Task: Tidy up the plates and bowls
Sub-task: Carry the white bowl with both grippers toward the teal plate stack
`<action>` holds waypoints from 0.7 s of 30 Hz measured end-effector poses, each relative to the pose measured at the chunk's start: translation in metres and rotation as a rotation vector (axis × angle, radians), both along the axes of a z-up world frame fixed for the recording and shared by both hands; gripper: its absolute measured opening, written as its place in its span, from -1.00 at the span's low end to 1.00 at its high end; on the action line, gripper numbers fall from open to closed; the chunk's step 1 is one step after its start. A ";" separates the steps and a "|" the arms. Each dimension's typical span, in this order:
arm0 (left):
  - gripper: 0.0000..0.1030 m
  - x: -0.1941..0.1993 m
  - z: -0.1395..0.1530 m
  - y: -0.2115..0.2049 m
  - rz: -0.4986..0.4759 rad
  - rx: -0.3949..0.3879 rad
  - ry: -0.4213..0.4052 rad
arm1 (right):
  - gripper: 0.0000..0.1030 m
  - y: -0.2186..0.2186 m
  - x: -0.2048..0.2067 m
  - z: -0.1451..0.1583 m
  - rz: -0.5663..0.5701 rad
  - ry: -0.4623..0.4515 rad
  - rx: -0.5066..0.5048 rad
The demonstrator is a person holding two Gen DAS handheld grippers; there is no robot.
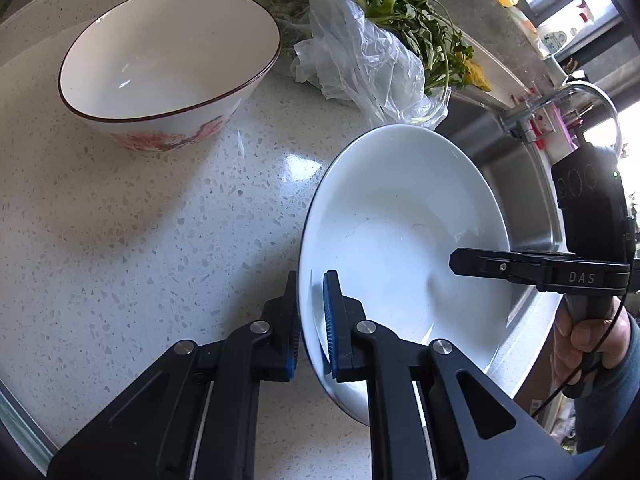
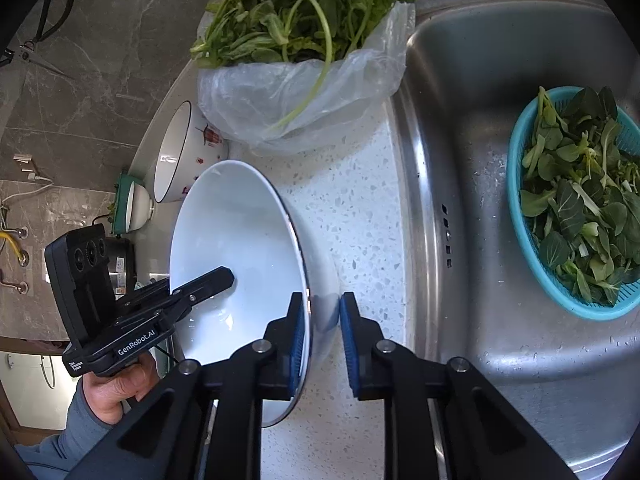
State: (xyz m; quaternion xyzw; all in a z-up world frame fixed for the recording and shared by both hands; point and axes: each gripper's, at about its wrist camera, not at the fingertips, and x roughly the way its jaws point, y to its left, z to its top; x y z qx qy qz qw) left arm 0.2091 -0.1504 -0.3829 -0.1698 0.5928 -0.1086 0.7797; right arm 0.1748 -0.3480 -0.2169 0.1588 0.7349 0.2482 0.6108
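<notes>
A white deep plate (image 1: 400, 240) with a dark rim is held tilted above the speckled counter (image 1: 140, 240). My left gripper (image 1: 314, 320) is shut on its near rim. My right gripper (image 2: 324, 336) also straddles the plate's (image 2: 236, 264) rim from the opposite side, one pad against the rim and the other pad apart from it. It also shows in the left wrist view (image 1: 456, 262). A white bowl (image 1: 168, 60) with a brown rim and red pattern stands upright at the back left. A green-rimmed bowl (image 2: 136, 208) stands farther along the counter.
A plastic bag of leafy greens (image 1: 380, 40) lies behind the plate. The steel sink (image 2: 480, 200) holds a teal colander (image 2: 528, 248) of greens. A faucet (image 1: 560, 100) stands over the sink. Scissors (image 2: 36, 40) hang on the grey wall.
</notes>
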 end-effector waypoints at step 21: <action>-0.84 -0.035 0.012 0.017 0.011 0.025 0.035 | -0.64 0.021 -0.028 0.011 0.010 0.034 -0.040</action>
